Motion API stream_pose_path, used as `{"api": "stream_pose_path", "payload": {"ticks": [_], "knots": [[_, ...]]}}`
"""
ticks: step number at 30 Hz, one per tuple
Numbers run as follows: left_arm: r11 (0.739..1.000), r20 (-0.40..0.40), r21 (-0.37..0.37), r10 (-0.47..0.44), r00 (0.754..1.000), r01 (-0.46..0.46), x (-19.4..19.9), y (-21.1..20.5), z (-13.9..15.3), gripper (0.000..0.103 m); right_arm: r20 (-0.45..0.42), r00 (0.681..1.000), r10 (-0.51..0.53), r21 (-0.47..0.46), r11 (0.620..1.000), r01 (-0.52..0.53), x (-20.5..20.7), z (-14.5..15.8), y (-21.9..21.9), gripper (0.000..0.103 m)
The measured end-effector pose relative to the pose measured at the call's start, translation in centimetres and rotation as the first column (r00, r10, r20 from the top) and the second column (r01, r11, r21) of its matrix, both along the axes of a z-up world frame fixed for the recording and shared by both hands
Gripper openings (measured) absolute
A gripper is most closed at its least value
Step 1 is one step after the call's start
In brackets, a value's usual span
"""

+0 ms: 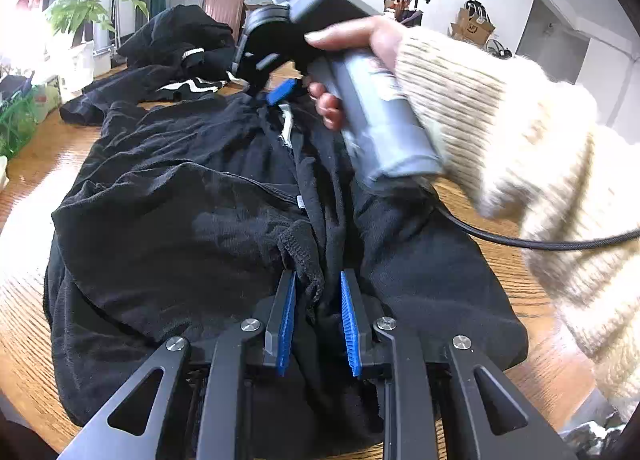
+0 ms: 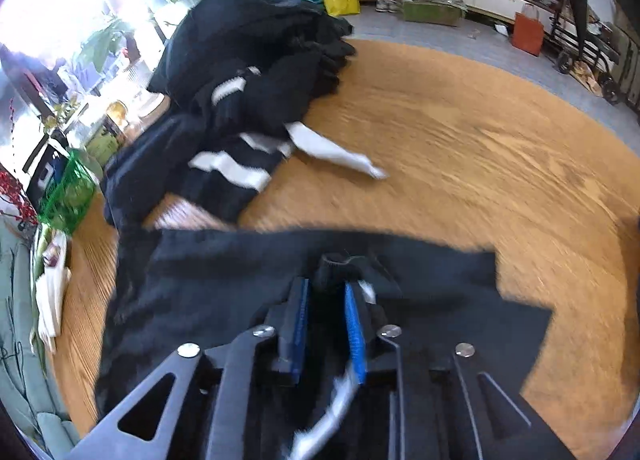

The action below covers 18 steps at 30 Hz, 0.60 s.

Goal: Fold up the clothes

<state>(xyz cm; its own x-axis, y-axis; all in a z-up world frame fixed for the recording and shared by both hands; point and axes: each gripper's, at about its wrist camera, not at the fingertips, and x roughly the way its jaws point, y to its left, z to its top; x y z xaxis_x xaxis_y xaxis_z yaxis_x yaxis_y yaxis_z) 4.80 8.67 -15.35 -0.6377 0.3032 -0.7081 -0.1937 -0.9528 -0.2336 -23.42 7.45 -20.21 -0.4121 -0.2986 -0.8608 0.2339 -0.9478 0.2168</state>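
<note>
Black garment (image 1: 180,196) spread on the table (image 1: 36,176) — soft, limp, light; best pinched at hems. Left gripper (image 1: 318,292), narrowly parted, straddles a near fold; right gripper (image 2: 326,292), likewise, straddles the far edge — grip uncertain.

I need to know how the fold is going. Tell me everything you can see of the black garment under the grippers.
The black garment is soft knit fabric, spread rumpled on the wooden table, with a white drawstring near its far end. A ribbed edge bunches between the left gripper pads. The right gripper straddles a raised fold at the far end; its view is blurred, so grip there is unclear.
</note>
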Motion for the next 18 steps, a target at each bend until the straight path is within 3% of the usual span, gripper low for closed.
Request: {"api": "stream_pose_path", "payload": {"ticks": [5, 7, 8, 10, 12, 13, 15, 18], "knots": [[0.995, 0.022, 0.098, -0.018, 1.0, 0.015, -0.4, -1.3, -0.1, 0.026, -0.038, 0.999, -0.003, -0.136, 0.991, -0.002, 1.4, 3.0, 1.0, 0.032], [0.99, 0.045, 0.143, -0.017, 0.999, 0.011, -0.6, -1.9, 0.1, 0.029, -0.077, 0.997, -0.023, -0.143, 0.99, 0.012, 3.4, 4.8, 2.4, 0.046], [0.987, 0.048, 0.16, -0.009, 0.999, 0.001, -0.7, -2.4, 0.4, 0.032, -0.09, 0.995, -0.031, -0.132, 0.991, 0.018, 4.6, 5.5, 3.1, 0.047], [0.983, 0.005, 0.179, 0.037, 0.999, -0.037, -0.5, -4.2, 2.1, 0.042, -0.104, 0.994, -0.035, -0.098, 0.995, 0.024, 7.9, 6.2, 4.6, 0.047], [0.972, -0.04, 0.209, 0.115, 0.993, -0.104, -0.2, -7.0, 3.9, 0.068, -0.124, 0.992, -0.004, -0.088, 0.996, -0.007, 11.7, 6.2, 5.3, 0.047], [0.962, -0.035, 0.229, 0.16, 0.986, -0.148, -0.3, -8.7, 4.3, 0.075, -0.135, 0.991, 0.014, -0.083, 0.996, -0.025, 13.6, 6.1, 5.6, 0.05], [0.927, -0.005, 0.278, 0.263, 0.965, -0.251, -0.6, -12.8, 4.9, 0.077, -0.157, 0.986, 0.064, -0.062, 0.995, -0.074, 17.5, 5.7, 4.9, 0.053], [0.868, 0.133, 0.307, 0.365, 0.921, -0.389, -2.3, -17.9, 4.3, 0.077, -0.174, 0.973, 0.155, -0.062, 0.984, -0.168, 23.2, 4.8, 2.7, 0.053]]}}
